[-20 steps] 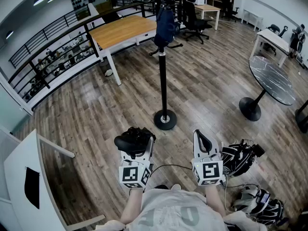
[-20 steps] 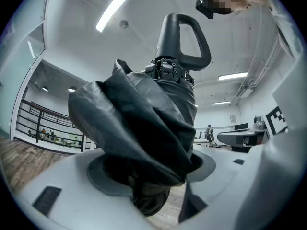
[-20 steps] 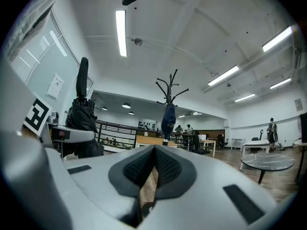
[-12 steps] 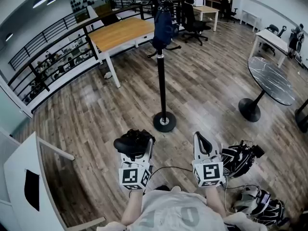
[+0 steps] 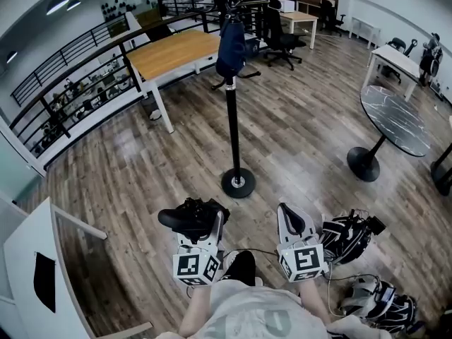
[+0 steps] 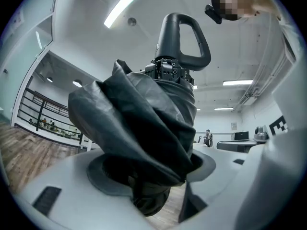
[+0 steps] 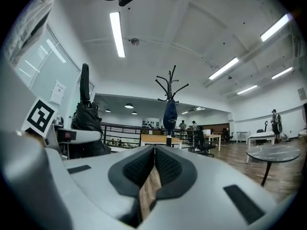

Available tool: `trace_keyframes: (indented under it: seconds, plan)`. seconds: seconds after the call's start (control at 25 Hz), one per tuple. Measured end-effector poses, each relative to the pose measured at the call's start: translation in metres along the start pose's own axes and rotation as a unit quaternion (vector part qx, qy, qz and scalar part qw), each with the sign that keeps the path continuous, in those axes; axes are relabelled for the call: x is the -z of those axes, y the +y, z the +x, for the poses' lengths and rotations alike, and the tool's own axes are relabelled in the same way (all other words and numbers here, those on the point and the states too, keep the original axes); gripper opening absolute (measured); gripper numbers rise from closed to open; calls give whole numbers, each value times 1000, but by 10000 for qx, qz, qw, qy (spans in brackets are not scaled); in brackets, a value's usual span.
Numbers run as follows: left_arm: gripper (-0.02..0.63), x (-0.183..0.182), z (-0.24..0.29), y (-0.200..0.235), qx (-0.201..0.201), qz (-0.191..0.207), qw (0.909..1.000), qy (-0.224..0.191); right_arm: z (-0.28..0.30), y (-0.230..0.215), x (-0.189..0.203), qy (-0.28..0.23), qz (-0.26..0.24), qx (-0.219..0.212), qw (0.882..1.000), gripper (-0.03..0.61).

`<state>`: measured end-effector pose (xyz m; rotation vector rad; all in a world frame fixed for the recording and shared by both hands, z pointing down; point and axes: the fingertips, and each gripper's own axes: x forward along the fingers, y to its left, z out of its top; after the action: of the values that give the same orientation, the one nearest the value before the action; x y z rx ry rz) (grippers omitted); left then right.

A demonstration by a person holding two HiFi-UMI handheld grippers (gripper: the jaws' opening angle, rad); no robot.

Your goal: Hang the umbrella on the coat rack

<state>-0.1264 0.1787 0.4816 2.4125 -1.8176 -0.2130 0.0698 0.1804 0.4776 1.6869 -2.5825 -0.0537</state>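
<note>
Left tongs are clamped on the folded black umbrella. Canopy is bunched between the pads, loop handle sticking up above the grip. Right tongs are shut together with nothing in them; floor planks show through the slit. Both are held level, side by side in front of the person, not touching each other.

Umbrella is not on the coat rack yet. Rack stands ahead on the wood floor, well apart from the tongs, its round base nearest them. A dark blue bundle hangs from the rack's upper hooks.

Wooden-top bench is behind-left of the rack, round dark table off to the right. Black-and-white bags sit on the floor just right of the right tongs.
</note>
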Motion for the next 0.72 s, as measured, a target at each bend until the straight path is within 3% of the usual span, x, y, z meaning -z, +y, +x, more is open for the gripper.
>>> trace_keyframes:
  seconds: [0.24, 0.72]
  plan:
    - [306, -2, 21, 1, 52, 152, 9999, -55, 14, -13, 8, 57, 156, -2, 9999, 31]
    - [307, -16, 141, 42, -24, 153, 9997, -212, 124, -72, -7, -146, 132, -9, 9998, 32]
